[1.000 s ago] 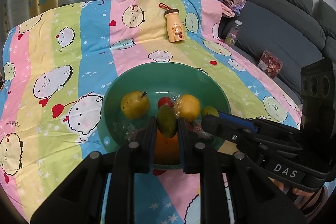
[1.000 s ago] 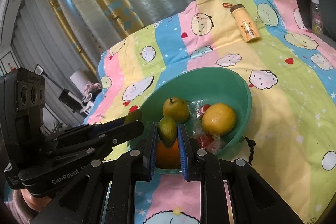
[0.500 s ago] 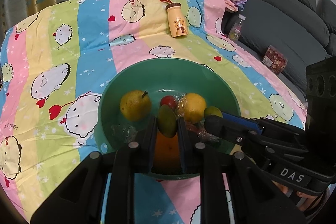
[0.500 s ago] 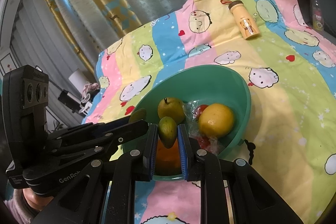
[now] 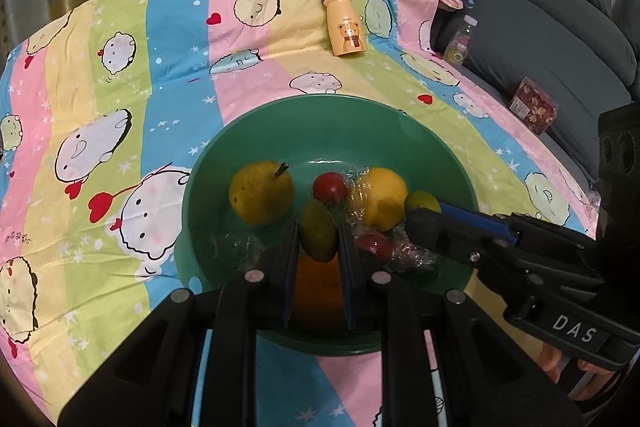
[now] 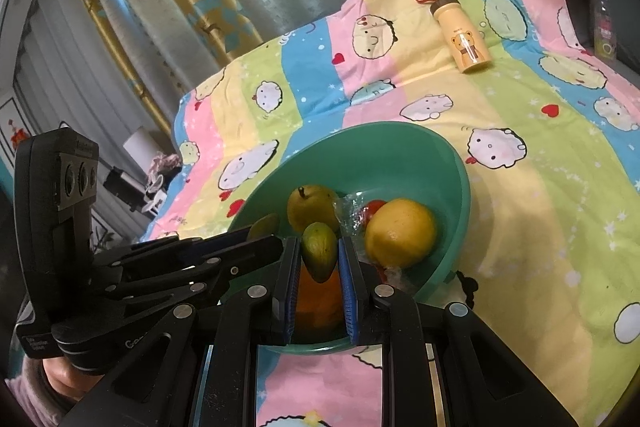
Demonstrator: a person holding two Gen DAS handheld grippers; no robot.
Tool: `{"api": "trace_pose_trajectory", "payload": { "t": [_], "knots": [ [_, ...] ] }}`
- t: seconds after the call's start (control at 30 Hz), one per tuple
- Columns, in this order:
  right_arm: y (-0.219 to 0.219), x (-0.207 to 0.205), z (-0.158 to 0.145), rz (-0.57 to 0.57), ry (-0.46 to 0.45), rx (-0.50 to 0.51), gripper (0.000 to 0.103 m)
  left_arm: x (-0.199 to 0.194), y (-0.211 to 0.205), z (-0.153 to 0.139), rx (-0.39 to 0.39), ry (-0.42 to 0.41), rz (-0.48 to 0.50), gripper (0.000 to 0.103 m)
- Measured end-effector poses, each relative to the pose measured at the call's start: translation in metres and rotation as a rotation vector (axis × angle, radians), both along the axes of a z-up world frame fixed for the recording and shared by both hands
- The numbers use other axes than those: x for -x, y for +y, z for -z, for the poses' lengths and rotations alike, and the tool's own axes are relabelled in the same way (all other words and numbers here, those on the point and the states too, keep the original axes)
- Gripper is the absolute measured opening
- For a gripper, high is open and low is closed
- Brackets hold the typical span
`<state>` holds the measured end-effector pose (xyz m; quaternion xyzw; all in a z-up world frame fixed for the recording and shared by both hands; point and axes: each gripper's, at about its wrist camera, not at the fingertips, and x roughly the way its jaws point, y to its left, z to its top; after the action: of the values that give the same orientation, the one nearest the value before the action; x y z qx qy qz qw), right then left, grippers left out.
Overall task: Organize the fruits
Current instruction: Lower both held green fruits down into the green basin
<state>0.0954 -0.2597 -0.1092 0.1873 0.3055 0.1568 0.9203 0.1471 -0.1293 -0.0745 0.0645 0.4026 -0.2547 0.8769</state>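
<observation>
Both of my grippers have risen slightly over the green bowl point(image 5: 332, 115) in the last second, each clamped on a small green mango: left gripper point(image 5: 319, 239), right gripper point(image 6: 319, 253). If either grip slackens, its mango point(image 5: 318, 235) could drop onto the pear point(image 5: 260, 191) or orange point(image 6: 400, 231) and bounce out onto the bedsheet point(image 5: 120, 67).

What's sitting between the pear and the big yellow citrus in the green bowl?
A small red fruit, next to crinkled plastic wrap, lies between the pear and the citrus; the left wrist view shows it best.
</observation>
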Motion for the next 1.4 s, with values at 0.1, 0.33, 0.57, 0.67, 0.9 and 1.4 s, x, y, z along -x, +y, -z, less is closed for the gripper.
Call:
{"api": "trace_pose_trajectory", "payload": {
  "t": [0.1,0.33,0.57,0.67,0.9,1.4],
  "knots": [
    [0.0,-0.001,0.0,-0.001,0.005,0.008,0.021,-0.002,-0.001,0.001,-0.002,0.003,0.0,0.019],
    [0.004,-0.006,0.0,-0.008,0.016,0.039,0.021,-0.006,-0.003,0.004,-0.014,0.013,0.0,0.019],
    [0.008,-0.013,0.0,-0.016,0.023,0.058,0.021,-0.012,-0.003,0.006,-0.027,0.018,-0.001,0.019],
    [0.01,-0.016,0.0,-0.018,0.028,0.068,0.021,-0.015,-0.002,0.007,-0.03,0.024,0.0,0.019],
    [0.013,-0.022,0.0,-0.018,0.042,0.1,0.021,-0.02,-0.003,0.01,-0.04,0.036,0.002,0.019],
    [0.024,-0.033,-0.004,-0.044,0.072,0.205,0.021,-0.029,-0.004,0.014,-0.069,0.064,-0.001,0.019]
  ]
}}
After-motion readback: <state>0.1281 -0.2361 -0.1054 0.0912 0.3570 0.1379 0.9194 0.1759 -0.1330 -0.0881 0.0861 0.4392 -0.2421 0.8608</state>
